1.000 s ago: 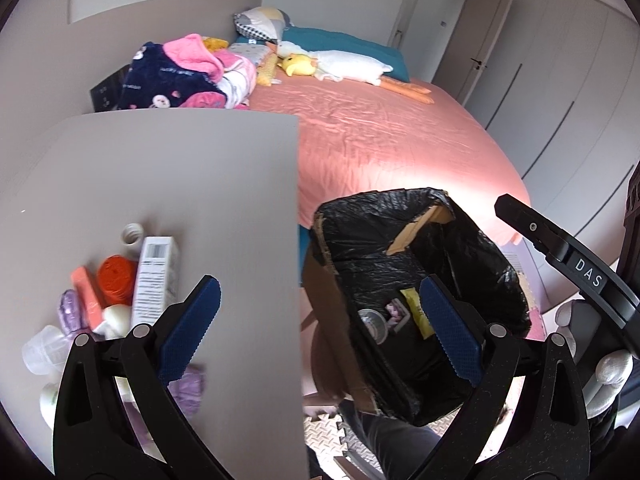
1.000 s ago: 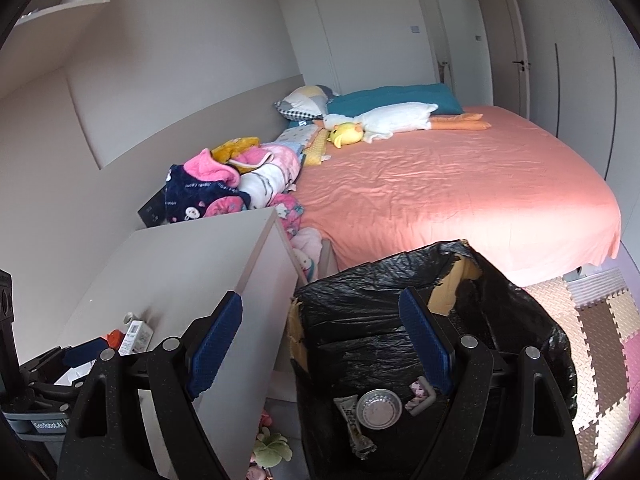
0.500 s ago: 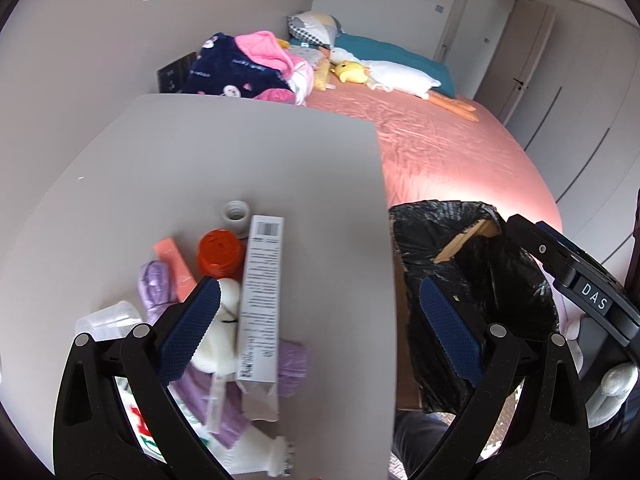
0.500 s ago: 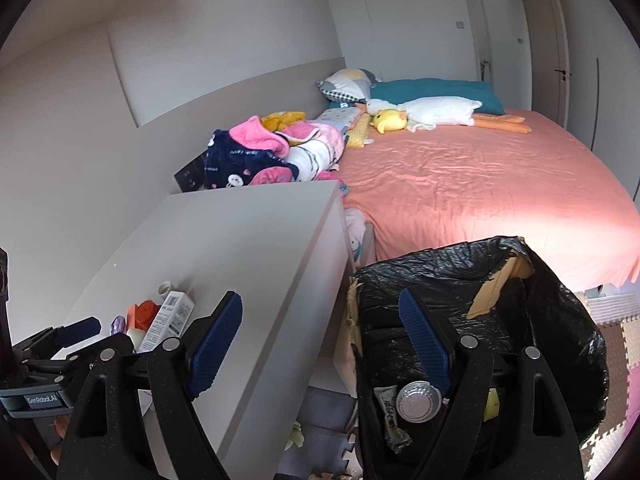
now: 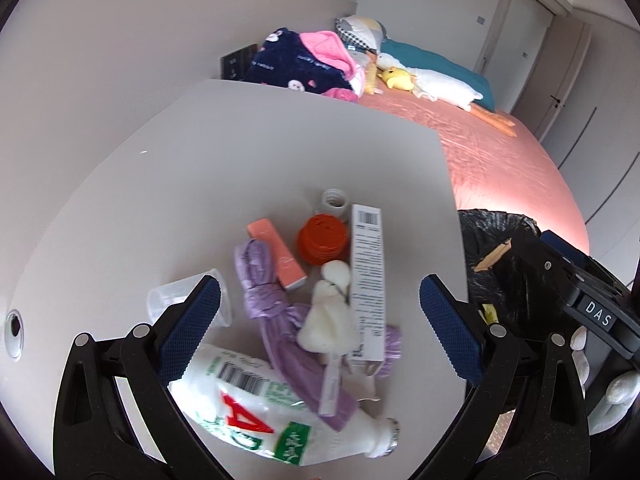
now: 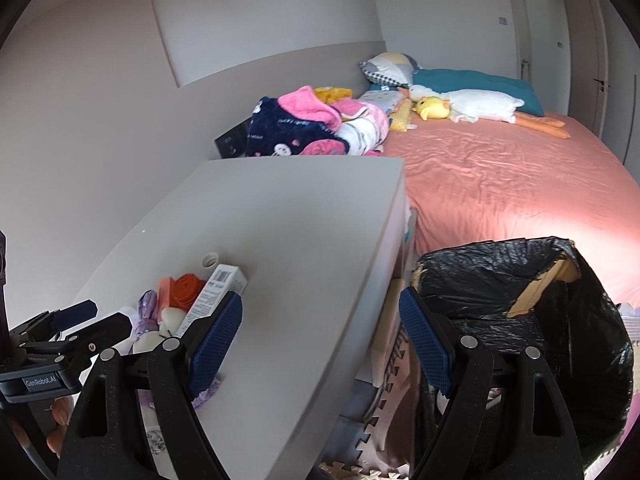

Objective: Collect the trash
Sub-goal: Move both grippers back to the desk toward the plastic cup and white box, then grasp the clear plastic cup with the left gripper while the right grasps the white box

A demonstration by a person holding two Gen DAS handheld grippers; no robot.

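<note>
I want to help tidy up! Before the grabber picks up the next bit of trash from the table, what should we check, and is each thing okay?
1. Left gripper open and empty: ok, nothing sits between its blue pads.
2. Right gripper open and empty: ok.
3. Trash in front of the left gripper: ok, the milk bottle, purple bag and long white box lie just ahead.
4. One piece easy to take alone: not ok, the pieces overlap in a heap.
5. Bin open: ok, its black liner gapes beside the table.
6. Room left in the bin: cannot tell.
</note>
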